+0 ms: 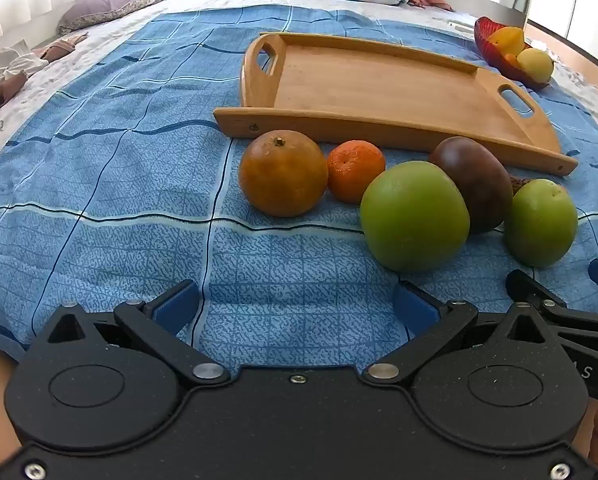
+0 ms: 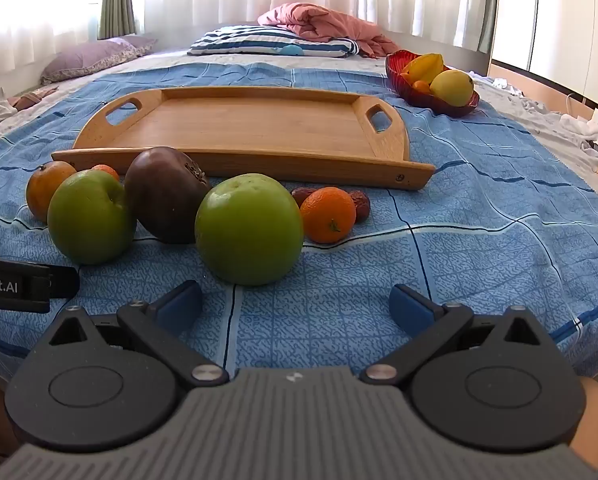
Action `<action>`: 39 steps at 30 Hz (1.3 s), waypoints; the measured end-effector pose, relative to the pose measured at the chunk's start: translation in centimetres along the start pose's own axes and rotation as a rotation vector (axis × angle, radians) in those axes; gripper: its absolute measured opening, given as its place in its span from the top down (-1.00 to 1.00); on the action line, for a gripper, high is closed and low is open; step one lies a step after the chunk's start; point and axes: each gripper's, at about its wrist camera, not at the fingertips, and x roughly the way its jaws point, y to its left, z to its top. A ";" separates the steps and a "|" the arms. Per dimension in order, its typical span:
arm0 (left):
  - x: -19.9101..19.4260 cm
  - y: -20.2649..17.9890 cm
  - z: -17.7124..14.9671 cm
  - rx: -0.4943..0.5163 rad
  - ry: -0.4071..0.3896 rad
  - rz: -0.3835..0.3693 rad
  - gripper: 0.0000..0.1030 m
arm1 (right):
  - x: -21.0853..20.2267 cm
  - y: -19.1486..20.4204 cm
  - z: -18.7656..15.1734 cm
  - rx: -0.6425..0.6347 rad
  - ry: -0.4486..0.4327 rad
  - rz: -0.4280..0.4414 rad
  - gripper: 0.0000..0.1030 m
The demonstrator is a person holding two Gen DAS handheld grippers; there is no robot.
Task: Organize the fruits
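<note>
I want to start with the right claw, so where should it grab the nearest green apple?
Grip the green apple across its widest middle, coming straight in from the near side. The open right claw already faces it, and only the dark fruit crowds its left.

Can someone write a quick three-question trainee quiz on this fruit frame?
1. True or false: the rectangular wooden tray with cut-out handles already holds fruit.
2. Multiple choice: how many round green apples lie on the blue patterned bedspread? A) one B) two C) three
3. Short answer: what stands beyond the tray's right end in the right wrist view?

Key:
1. False; it is bare.
2. B; one green apple nearest the right gripper, the other to its left.
3. A red glass bowl holding yellow and orange fruit.
</note>
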 end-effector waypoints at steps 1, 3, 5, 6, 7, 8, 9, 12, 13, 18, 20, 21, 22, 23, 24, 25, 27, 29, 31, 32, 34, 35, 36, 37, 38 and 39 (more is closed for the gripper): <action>0.0 0.0 0.0 -0.001 -0.002 -0.002 -1.00 | 0.0 0.0 0.0 0.000 0.001 0.000 -1.00; 0.0 0.0 0.0 -0.002 -0.002 -0.002 -1.00 | 0.0 0.0 0.0 0.000 0.002 0.000 -1.00; 0.0 -0.1 0.1 -0.003 -0.001 -0.002 -1.00 | 0.0 0.0 0.0 0.001 0.001 0.001 -1.00; 0.0 -0.2 0.1 -0.003 0.000 -0.002 -1.00 | 0.0 0.0 0.0 0.001 0.001 0.001 -1.00; 0.1 -0.2 0.2 -0.003 0.001 -0.002 -1.00 | 0.0 0.0 0.0 0.000 0.001 0.001 -1.00; 0.1 -0.3 0.2 -0.004 0.002 -0.001 -1.00 | 0.0 0.0 0.0 0.000 0.001 0.001 -1.00; 0.0 0.0 0.0 -0.005 -0.006 -0.006 -1.00 | 0.0 0.0 0.0 0.001 0.001 0.001 -1.00; 0.0 0.1 0.0 -0.006 -0.005 -0.006 -1.00 | 0.0 0.0 0.0 0.001 0.001 0.001 -1.00; 0.0 0.1 0.0 -0.006 -0.005 -0.006 -1.00 | 0.0 0.0 0.0 0.000 0.001 0.001 -1.00; 0.0 0.0 0.0 -0.005 -0.004 -0.006 -1.00 | 0.0 0.0 0.0 0.000 0.000 0.001 -1.00; 0.0 0.0 0.0 -0.005 -0.004 -0.006 -1.00 | 0.0 0.0 0.0 0.000 0.000 0.001 -1.00; 0.0 0.0 0.0 -0.006 -0.004 -0.006 -1.00 | 0.0 0.0 0.0 0.000 0.000 0.001 -1.00; 0.0 0.0 0.0 -0.006 -0.005 -0.005 -1.00 | 0.0 0.0 0.0 0.000 0.000 0.001 -1.00; 0.0 0.0 0.0 -0.005 -0.005 -0.005 -1.00 | 0.0 0.0 0.0 0.000 0.000 0.001 -1.00; 0.0 0.0 0.0 -0.005 -0.004 -0.005 -1.00 | 0.0 0.0 0.0 0.001 0.000 0.001 -1.00; 0.0 0.0 0.0 -0.005 -0.004 -0.005 -1.00 | 0.0 0.0 0.0 0.000 0.000 0.001 -1.00; 0.0 0.0 0.0 -0.005 -0.004 -0.005 -1.00 | 0.0 0.0 -0.1 0.000 0.000 0.000 -1.00; 0.0 0.0 0.0 -0.005 -0.003 -0.005 -1.00 | 0.0 0.0 0.0 0.000 0.000 0.001 -1.00; 0.0 0.0 0.0 -0.005 -0.003 -0.004 -1.00 | 0.0 0.0 -0.1 0.000 0.000 0.001 -1.00; 0.0 0.0 0.0 -0.005 -0.004 -0.004 -1.00 | 0.0 0.0 -0.1 0.000 0.000 0.000 -1.00; 0.0 0.0 0.0 -0.005 -0.003 -0.005 -1.00 | 0.0 0.0 -0.1 0.000 0.000 0.000 -1.00; 0.0 0.0 0.0 -0.005 -0.003 -0.004 -1.00 | 0.0 0.0 -0.1 0.000 -0.001 0.001 -1.00; 0.0 0.0 0.0 -0.005 -0.003 -0.005 -1.00 | 0.0 0.0 -0.1 0.001 -0.001 0.001 -1.00; 0.0 0.0 0.0 -0.006 -0.003 -0.005 -1.00 | 0.0 0.0 -0.1 0.000 -0.001 0.001 -1.00; 0.0 0.0 0.0 -0.005 -0.003 -0.004 -1.00 | 0.0 0.0 -0.1 0.000 -0.001 0.001 -1.00; 0.0 0.0 0.0 -0.004 -0.003 -0.004 -1.00 | 0.0 0.0 -0.1 0.000 -0.001 0.000 -1.00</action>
